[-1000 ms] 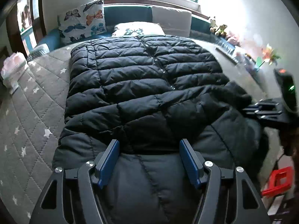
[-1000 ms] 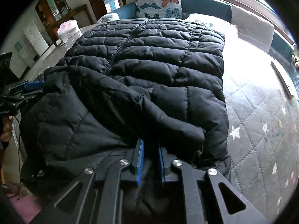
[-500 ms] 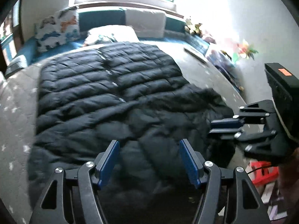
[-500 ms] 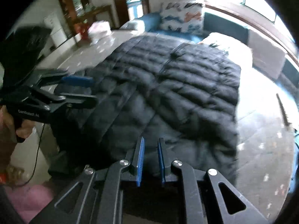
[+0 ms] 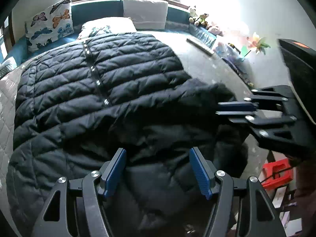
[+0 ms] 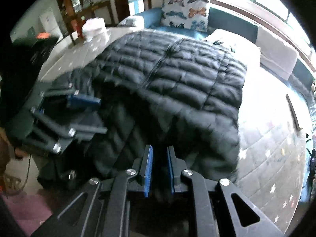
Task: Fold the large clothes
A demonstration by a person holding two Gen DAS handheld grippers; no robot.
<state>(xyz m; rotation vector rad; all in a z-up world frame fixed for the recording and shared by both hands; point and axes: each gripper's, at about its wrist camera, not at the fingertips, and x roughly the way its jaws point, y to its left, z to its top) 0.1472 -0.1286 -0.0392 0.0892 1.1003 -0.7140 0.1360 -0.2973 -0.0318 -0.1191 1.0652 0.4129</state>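
Left gripper [image 5: 158, 169] jaws spread wide, nothing between them, hovering over near end of the black puffer jacket [image 5: 94, 83]. Right gripper [image 6: 159, 167] fingers nearly together, pinching a dark fold of jacket fabric at its near edge. Jacket lies spread on a bed [image 6: 272, 158] with grey quilted star-print cover, zipper running away from camera, near part bunched. Butterfly pillow [image 5: 50, 26] and white cushion [image 5: 145, 13] at the headboard under a bright window. Stuffed toys [image 5: 199, 18] on the ledge, red crate [image 5: 276, 169] on the floor, wooden cabinet [image 6: 79, 9] by the doorway.
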